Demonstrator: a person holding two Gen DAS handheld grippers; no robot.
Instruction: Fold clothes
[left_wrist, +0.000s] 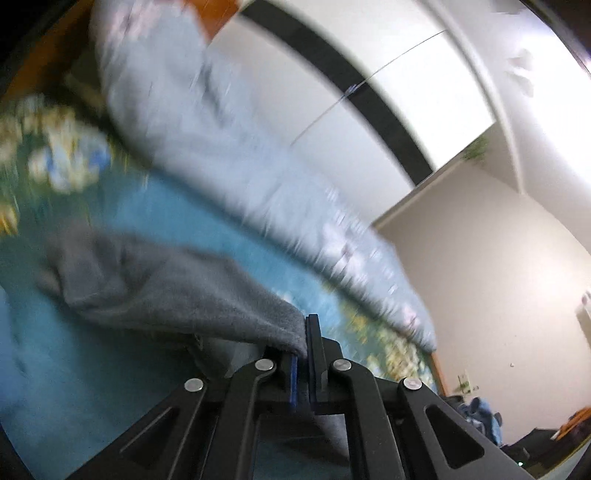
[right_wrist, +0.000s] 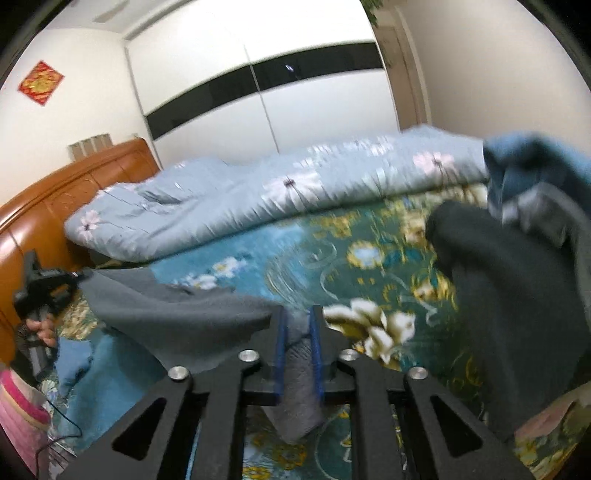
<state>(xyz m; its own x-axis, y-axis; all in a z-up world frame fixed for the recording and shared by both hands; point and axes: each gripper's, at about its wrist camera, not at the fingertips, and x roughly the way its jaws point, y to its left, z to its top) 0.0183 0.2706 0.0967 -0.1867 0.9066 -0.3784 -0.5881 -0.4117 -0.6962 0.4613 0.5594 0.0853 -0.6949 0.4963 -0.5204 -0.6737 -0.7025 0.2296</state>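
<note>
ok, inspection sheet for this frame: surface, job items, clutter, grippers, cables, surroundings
Surface: bed with teal floral sheet.
Job's things: grey garment stretched between both grippers, lifted off the sheet.
Clutter: dark clothes pile at right; light-blue floral quilt bunched along the far side; pink item at lower left.
Grippers: left gripper and right gripper each have jaws shut on grey fabric.
Cables: thin black cable at lower left.
Surroundings: wooden headboard, white wardrobe, red wall decoration.
</note>
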